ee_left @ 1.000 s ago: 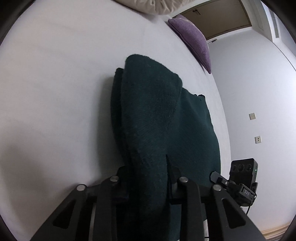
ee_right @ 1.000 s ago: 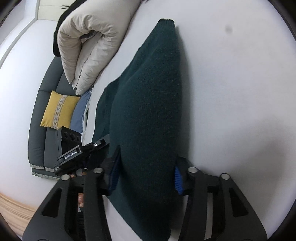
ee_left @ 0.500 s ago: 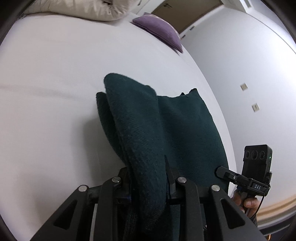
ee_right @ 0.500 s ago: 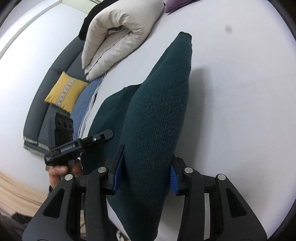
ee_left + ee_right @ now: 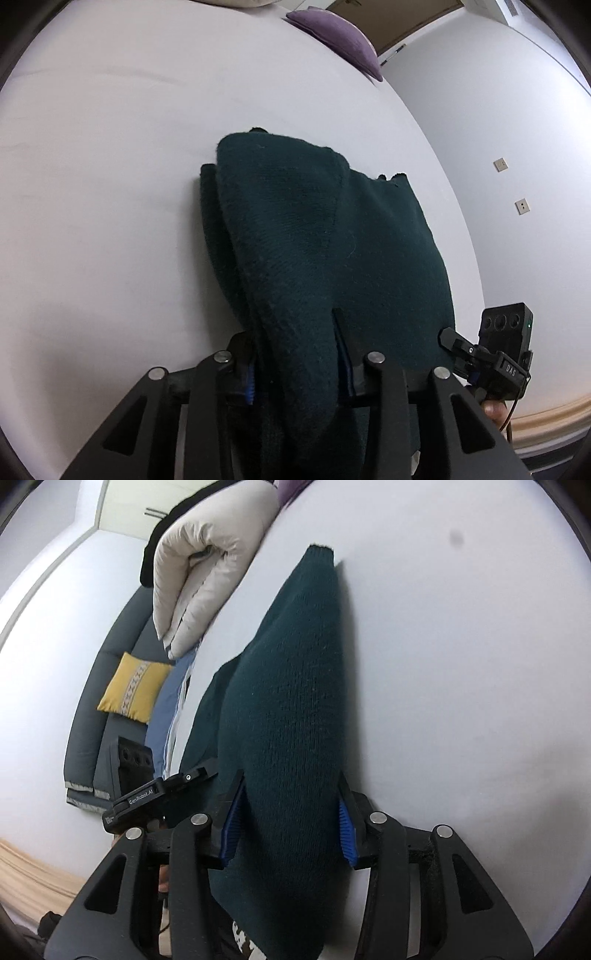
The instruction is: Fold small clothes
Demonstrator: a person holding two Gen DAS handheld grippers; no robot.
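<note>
Draping down frame centre over the white bed point(image 5: 110, 221): dark green knit sweater point(image 5: 317, 236), soft, thick, light. Left hand-held gripper point(image 5: 295, 365) opening around a bunched edge; right hand-held gripper point(image 5: 288, 823) pinching another fold.

Ahead of me the white bed point(image 5: 110, 184) lies bare and open on both sides of the dark green sweater point(image 5: 295, 701). The folded cream duvet point(image 5: 207, 572) and purple pillow point(image 5: 340, 40) block its far edge.
</note>
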